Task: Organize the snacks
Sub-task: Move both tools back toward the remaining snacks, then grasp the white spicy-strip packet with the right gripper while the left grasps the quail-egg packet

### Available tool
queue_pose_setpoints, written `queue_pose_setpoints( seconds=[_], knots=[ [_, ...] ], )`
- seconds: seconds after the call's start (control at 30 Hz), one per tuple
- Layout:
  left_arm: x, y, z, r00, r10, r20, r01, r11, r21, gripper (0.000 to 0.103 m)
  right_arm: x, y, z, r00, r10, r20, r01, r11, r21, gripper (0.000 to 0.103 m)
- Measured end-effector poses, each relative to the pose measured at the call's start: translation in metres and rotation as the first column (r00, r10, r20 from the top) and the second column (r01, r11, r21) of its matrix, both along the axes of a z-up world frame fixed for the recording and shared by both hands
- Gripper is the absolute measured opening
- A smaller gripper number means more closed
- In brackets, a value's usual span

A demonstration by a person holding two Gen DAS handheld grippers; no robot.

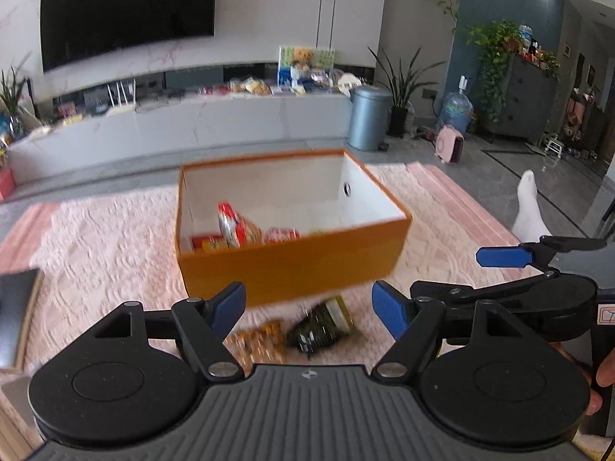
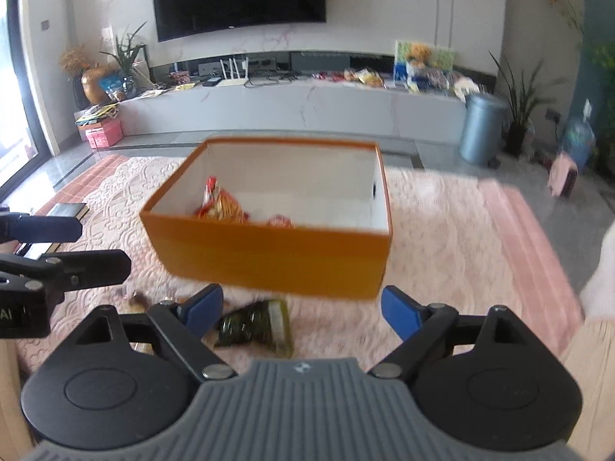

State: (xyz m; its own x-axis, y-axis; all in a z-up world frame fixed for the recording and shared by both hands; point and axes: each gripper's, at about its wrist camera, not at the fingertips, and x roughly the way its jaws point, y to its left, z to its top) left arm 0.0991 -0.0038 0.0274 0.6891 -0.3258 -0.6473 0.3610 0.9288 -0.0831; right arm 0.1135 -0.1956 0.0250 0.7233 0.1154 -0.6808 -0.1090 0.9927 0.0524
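Orange box (image 1: 292, 269) standing on the pink rug (image 1: 96, 238), holding red and yellow snack packets (image 1: 238, 226) at its near-left corner. A dark green packet (image 2: 257, 326) and an orange packet (image 1: 257, 340) lie on the rug just before the box. Left gripper (image 1: 309, 305) and right gripper (image 2: 301, 309) both spread wide above them, holding nothing.

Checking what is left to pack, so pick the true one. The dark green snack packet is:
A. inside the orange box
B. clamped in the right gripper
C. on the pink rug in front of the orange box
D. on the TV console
C: the dark green snack packet lies on the pink rug just in front of the orange box, and the open right gripper holds nothing.
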Motion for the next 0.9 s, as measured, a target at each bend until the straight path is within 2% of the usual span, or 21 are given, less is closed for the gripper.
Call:
queue_pose_setpoints(
  seconds=[0.37,0.53,0.7,0.9],
  knots=[
    [0.006,0.019,-0.048,0.982,-0.010,-0.191,0.000,0.999,-0.051,0.087,-0.033,-0.004,-0.064,0.988,-0.061,-0.144,0.063,0.998,0.011,0.087],
    [0.004,0.025,-0.068,0.973,0.029,-0.227,-0.042,0.998,-0.050,0.081,-0.035,-0.003,-0.082,0.982,-0.065,-0.178,0.072,0.997,0.028,0.087],
    [0.009,0.030,-0.081,0.969,0.061,-0.240,-0.072,0.997,-0.040,0.081,-0.033,-0.006,-0.095,0.978,-0.058,-0.200,0.076,0.994,0.084,0.087],
    [0.017,0.037,-0.100,0.960,0.133,-0.247,-0.136,0.991,0.007,0.082,-0.022,-0.004,-0.115,0.960,-0.069,-0.271,0.099,0.990,0.098,0.087]
  ],
)
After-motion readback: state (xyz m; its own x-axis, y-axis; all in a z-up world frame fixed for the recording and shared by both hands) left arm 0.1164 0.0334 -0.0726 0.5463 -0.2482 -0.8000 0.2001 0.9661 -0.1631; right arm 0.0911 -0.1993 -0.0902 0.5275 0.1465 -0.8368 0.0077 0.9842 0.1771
